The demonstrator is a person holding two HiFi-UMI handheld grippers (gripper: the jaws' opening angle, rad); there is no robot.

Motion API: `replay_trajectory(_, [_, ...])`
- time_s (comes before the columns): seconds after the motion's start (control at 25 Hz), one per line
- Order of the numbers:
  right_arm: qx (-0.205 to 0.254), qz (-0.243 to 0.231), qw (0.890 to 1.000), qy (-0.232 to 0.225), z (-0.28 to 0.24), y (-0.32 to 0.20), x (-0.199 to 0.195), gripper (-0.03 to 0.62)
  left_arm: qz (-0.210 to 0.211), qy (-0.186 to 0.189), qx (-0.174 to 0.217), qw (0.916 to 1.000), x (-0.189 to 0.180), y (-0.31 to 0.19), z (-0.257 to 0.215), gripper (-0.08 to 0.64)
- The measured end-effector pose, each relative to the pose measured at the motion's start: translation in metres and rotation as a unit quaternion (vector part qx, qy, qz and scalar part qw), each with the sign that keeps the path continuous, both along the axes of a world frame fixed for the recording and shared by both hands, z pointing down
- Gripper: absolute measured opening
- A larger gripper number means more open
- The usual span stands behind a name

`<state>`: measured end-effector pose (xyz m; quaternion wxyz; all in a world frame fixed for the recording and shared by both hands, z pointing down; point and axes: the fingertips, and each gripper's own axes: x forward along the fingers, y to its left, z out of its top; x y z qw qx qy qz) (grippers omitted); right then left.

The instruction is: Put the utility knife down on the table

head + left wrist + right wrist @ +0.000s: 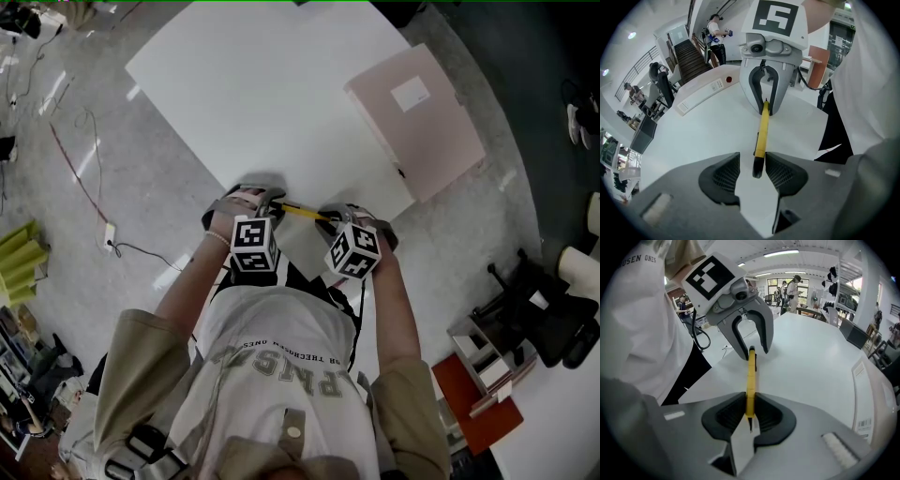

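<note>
Right gripper (pixel 749 414): jaws pinched shut on one end of the utility knife (pixel 750 376).
Left gripper (pixel 751 172): jaws apart, the knife's dark end loose between them.
Knife's place: spanning both grippers over the table's (pixel 281 94) near edge.
Risk: we judge a one-ended hold lets it swing or slip, dropping off that edge.
Look: slim, yellow, dark-tipped; blade state we cannot tell.

I am reaching both bare forearms (pixel 192 281) forward and angling both grippers steeply down, their tips facing each other. My right grey gripper with black ribbed pads (pixel 749 416) is clamping its jaws on one end of a slim yellow utility knife (pixel 750 380). My left matching grey gripper (pixel 751 171) is standing with its jaws apart around the knife's black other end, with a gap beside one pad.
</note>
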<state>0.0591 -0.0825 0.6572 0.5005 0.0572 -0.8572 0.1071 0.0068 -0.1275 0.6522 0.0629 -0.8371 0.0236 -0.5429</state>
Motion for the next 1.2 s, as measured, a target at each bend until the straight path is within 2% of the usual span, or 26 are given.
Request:
replay_trajectory(0.48, [0.021, -0.017, 0.999, 0.038, 0.0080, 0.0012, 0.0005, 0.072, 0.000, -0.006, -0.001, 1.0000, -0.0046, 0.0037, 0.0044, 0.176])
replay_trajectory(1.2, [0.016, -0.002, 0.999, 0.045, 0.0094, -0.0001, 0.0035, 0.126, -0.006, -0.008, 0.000, 0.9999, -0.0082, 0.0043, 0.0038, 0.178])
